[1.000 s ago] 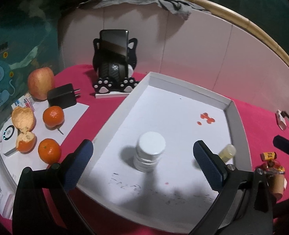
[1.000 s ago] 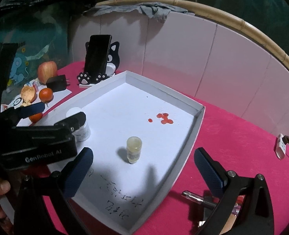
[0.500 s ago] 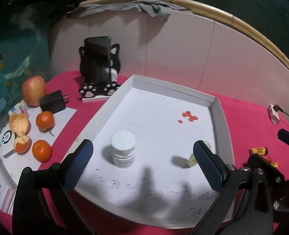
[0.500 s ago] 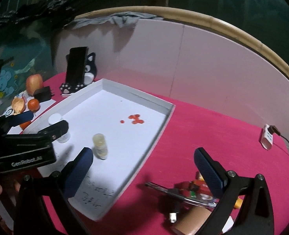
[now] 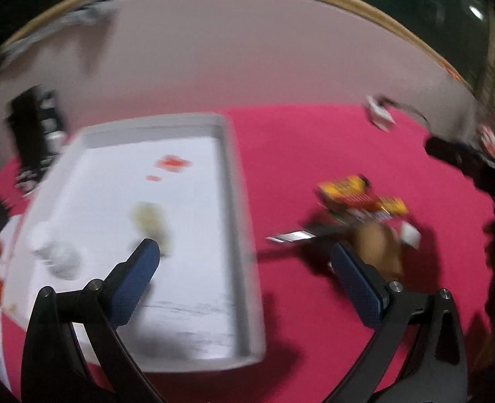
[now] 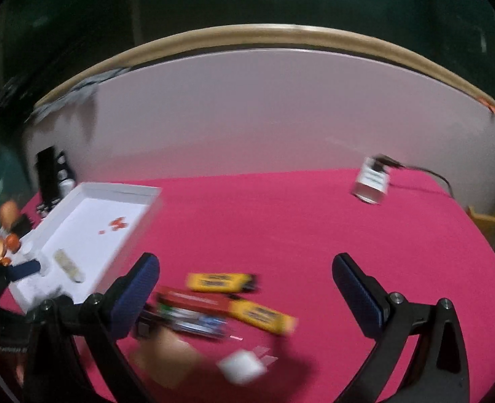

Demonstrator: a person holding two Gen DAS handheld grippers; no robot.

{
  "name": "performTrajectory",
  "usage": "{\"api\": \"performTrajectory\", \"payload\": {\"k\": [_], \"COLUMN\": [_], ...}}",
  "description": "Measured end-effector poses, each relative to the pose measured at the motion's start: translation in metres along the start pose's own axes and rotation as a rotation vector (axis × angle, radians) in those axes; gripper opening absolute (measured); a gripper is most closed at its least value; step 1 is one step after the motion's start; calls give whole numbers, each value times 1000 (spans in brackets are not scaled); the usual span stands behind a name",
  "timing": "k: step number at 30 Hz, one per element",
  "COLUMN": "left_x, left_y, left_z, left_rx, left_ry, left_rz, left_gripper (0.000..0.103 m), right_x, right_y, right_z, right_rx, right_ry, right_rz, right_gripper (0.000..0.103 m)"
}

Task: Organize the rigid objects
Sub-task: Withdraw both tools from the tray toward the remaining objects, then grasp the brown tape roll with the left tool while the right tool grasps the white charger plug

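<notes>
Yellow packets (image 6: 222, 282) and other small clutter lie heaped on the pink worktop (image 6: 281, 221), right of the white tray (image 5: 240, 235), which already holds a white jar (image 5: 57, 255) and a small vial (image 5: 150, 216). Judging by this, fetching the next piece is in hand. Right gripper (image 6: 244, 277) hangs above the heap, jaws wide and empty; left gripper (image 5: 244, 268), likewise spread, straddles the tray's right wall. Next comes lowering onto one packet; blur hides finer detail.
</notes>
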State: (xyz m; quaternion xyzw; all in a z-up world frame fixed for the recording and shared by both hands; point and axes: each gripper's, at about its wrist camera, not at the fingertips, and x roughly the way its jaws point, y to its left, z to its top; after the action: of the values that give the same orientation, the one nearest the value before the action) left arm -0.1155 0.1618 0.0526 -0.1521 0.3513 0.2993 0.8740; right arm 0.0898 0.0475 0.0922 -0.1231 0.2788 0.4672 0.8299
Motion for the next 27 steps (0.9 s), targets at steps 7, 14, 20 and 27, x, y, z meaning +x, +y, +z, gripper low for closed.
{"api": "performTrajectory", "payload": {"k": [7,14,20,27], "left_x": [18,41,59,62], "left_y": [-71,-106,-101,-95], "left_z": [-15,-15,-8,-11], "left_rx": [173,245,224,191], "left_ry": [53,97,122,135], "left_rz": [-113,-108,-95,-138], "left_gripper": [103,88,79,52], "right_x": [-1,4,5,16], "right_y": [-31,-28,-22,-10], "right_z": [-42,-56,-61,-68], "right_rx": [0,-33,-110,-175], "right_ry": [30,82,103,186], "right_rz": [98,126,129,213], "right_gripper": [103,103,102,80]}}
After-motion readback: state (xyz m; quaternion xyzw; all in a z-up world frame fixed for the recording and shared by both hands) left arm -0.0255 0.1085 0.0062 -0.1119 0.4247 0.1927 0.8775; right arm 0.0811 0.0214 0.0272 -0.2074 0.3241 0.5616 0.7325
